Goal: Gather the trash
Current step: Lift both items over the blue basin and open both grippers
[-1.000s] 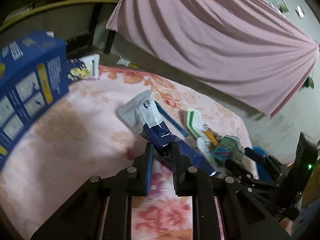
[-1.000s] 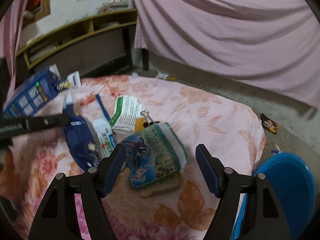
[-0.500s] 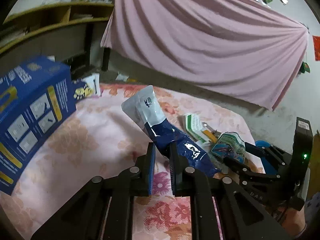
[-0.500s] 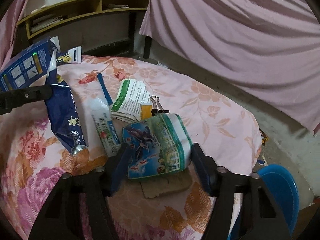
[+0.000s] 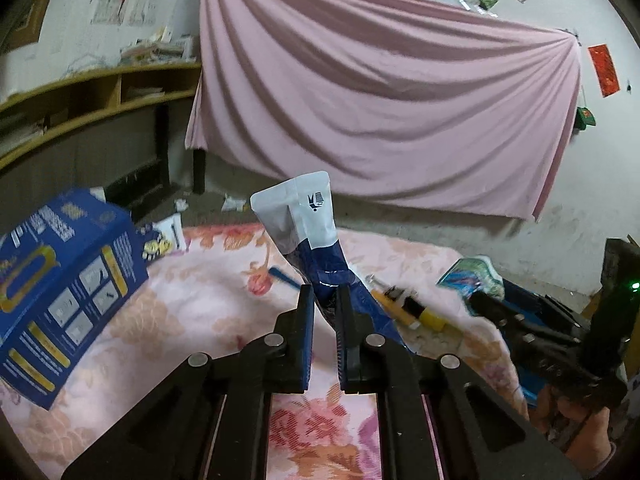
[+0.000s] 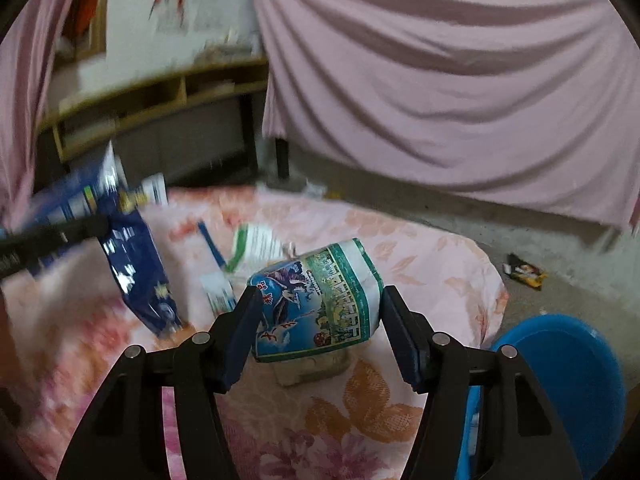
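Observation:
My left gripper (image 5: 323,300) is shut on a blue-and-white snack pouch (image 5: 304,228) and holds it up above the pink floral cloth (image 5: 168,320). The pouch also shows hanging at the left of the right wrist view (image 6: 136,268). My right gripper (image 6: 318,300) is shut on a green, white and blue packet (image 6: 320,300), lifted off the cloth. That packet shows in the left wrist view (image 5: 472,276) at the right. A white-and-green paper (image 6: 256,244), a small white tube (image 6: 218,292) and a blue stick (image 6: 210,244) lie on the cloth.
A blue bin (image 6: 568,380) stands on the floor at the lower right. A big blue box (image 5: 60,300) sits on the cloth's left. A cardboard scrap (image 6: 312,368) lies under the packet. A wrapper (image 6: 524,272) lies on the floor. A pink curtain (image 5: 380,100) hangs behind.
My left gripper has raised the pouch from the cloth to upright in the air. My right gripper has closed on the green packet and lifted it off the cardboard scrap.

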A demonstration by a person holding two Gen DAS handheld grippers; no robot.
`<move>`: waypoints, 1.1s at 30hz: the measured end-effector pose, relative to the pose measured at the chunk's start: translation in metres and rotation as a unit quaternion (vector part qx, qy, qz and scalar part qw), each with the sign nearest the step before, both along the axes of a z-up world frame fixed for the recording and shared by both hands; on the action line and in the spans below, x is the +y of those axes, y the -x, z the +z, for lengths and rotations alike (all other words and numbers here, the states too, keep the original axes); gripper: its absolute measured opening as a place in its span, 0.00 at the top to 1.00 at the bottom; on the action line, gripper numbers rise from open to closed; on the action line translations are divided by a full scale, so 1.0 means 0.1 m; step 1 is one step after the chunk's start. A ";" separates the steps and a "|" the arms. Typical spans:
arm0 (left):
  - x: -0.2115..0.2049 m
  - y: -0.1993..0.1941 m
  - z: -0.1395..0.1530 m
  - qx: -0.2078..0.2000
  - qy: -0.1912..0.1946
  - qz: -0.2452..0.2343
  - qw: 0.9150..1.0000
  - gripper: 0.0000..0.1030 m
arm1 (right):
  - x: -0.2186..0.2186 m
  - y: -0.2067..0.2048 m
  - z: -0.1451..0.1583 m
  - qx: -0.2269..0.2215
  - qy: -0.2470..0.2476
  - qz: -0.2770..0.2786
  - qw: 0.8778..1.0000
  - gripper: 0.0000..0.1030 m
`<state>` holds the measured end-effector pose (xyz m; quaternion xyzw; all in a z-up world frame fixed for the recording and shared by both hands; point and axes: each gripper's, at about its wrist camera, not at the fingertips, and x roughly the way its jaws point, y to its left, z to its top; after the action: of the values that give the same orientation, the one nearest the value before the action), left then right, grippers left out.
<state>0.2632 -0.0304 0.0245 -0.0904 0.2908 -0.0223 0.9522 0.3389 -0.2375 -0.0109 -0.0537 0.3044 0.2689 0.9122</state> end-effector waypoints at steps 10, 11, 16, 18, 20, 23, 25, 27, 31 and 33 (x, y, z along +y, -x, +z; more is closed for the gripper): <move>-0.37 0.13 0.42 -0.083 -0.033 -0.034 0.995 0.93 | -0.59 0.35 0.45 -0.092 -0.181 -0.025 0.979 0.43; -0.43 0.14 0.46 -0.090 -0.033 -0.038 0.995 0.93 | -0.61 0.40 0.49 -0.104 -0.186 -0.030 0.977 0.43; -0.75 0.18 0.67 -0.131 -0.046 -0.072 0.988 0.93 | -0.80 0.64 0.70 -0.184 -0.196 -0.069 0.961 0.43; -0.91 0.18 0.72 -0.144 -0.053 -0.089 0.984 0.93 | -0.88 0.72 0.75 -0.210 -0.192 -0.090 0.954 0.43; -1.06 0.17 0.75 -0.153 -0.057 -0.106 0.981 0.93 | -0.96 0.78 0.78 -0.232 -0.188 -0.109 0.948 0.42; -1.29 0.14 0.78 -0.157 -0.057 -0.130 0.977 0.93 | -1.10 0.88 0.81 -0.261 -0.178 -0.141 0.938 0.42; -1.44 0.10 0.78 -0.156 -0.055 -0.148 0.975 0.93 | -1.23 0.94 0.83 -0.274 -0.176 -0.164 0.931 0.42; -1.61 0.07 0.76 -0.153 -0.055 -0.164 0.973 0.93 | -1.39 0.97 0.81 -0.275 -0.179 -0.180 0.927 0.42; -1.90 -0.02 0.70 -0.137 -0.047 -0.195 0.970 0.93 | -1.68 0.98 0.74 -0.261 -0.183 -0.223 0.921 0.42; -2.03 -0.06 0.67 -0.125 -0.044 -0.205 0.970 0.93 | -1.79 0.97 0.71 -0.254 -0.184 -0.241 0.919 0.42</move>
<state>0.2692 -0.2336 0.0912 0.0165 0.1827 -0.2158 0.9590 0.2416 -0.4166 0.0599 0.1236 0.0118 0.0696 0.9898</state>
